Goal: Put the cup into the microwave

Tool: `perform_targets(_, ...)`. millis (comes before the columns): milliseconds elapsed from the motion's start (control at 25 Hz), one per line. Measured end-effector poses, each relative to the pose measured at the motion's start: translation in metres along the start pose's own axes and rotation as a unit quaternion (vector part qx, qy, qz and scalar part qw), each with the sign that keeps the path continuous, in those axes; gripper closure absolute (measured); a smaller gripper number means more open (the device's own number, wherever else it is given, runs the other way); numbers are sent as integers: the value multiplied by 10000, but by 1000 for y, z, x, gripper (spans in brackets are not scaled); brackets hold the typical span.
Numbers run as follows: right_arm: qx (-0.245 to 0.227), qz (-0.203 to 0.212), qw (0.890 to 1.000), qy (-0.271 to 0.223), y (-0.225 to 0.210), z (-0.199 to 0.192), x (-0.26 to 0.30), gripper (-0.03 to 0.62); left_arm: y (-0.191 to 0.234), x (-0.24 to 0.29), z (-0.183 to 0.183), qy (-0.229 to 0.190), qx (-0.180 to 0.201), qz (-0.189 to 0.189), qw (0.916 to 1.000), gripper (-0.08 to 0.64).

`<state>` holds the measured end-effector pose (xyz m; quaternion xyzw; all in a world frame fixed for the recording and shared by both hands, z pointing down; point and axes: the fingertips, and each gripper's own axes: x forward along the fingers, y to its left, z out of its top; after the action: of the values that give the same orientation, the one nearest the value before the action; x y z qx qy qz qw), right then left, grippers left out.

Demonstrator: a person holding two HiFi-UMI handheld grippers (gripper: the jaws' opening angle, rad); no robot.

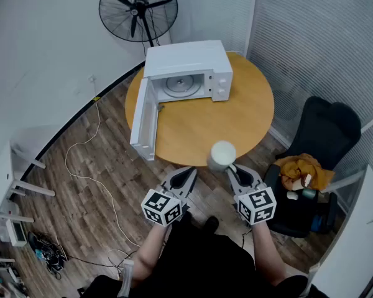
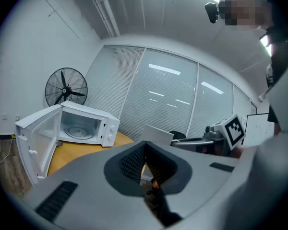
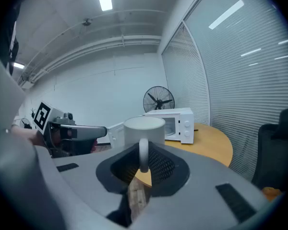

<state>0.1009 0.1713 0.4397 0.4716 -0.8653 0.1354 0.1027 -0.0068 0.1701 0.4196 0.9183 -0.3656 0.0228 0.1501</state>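
A white cup (image 1: 222, 154) hangs over the near edge of the round wooden table (image 1: 242, 120). My right gripper (image 1: 232, 167) is shut on its handle (image 3: 143, 155); the cup (image 3: 144, 131) stands upright just beyond the jaws. The white microwave (image 1: 188, 73) sits at the table's far side with its door (image 1: 145, 118) swung wide open to the left, and its turntable is bare. It also shows ahead as the microwave (image 3: 175, 121). My left gripper (image 1: 189, 174) is level beside the right one, shut with nothing in it, and faces the microwave (image 2: 81, 126).
A black pedestal fan (image 1: 137, 8) stands behind the microwave by the wall. A black chair (image 1: 326, 138) holding an orange cloth (image 1: 303, 169) is at the right of the table. A white cable (image 1: 90, 166) runs over the wooden floor at the left.
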Motion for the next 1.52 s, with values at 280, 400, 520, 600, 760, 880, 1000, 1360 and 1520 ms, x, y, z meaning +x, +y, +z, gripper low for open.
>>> perform_targets(280, -24, 96, 9999, -85, 4, 6, -5, 541, -8, 1, 0, -7, -27, -3, 10000, 571)
perform_targets(400, -13, 118, 9999, -69, 7, 6, -6, 541, -10, -2, -2, 19, -36, 0, 10000, 571)
perform_targets(520, -37, 218, 9997, -105, 11, 7, -4, 540, -10, -4, -3, 19, -34, 18, 10000, 571)
perform_targets(600, -25, 252, 9996, -117, 13, 7, -2, 541, -8, -5, -3, 22, -54, 32, 10000, 571)
perform_targets(760, 29, 279, 9995, -116, 18, 7, 6, 540, 1, -12, -4, 48, -59, 65, 9999, 571)
perform_targets(880, 48, 256, 9996, -140, 20, 9, 17, 541, 15, -14, -2, 29, -77, 93, 9999, 571)
perform_targets(1000, 48, 218, 9997, -124, 22, 13, 34, 540, 32, -12, 2, 14, -87, 68, 9999, 571)
perform_targets(1360, 50, 15, 10000, -25, 26, 28, 95, 540, 92, -2, 26, -32, -87, -91, 9999, 571)
perform_targets(1520, 25, -119, 9999, -19, 28, 38, 125, 540, 126, 3, 39, -61, -99, -184, 9998, 571)
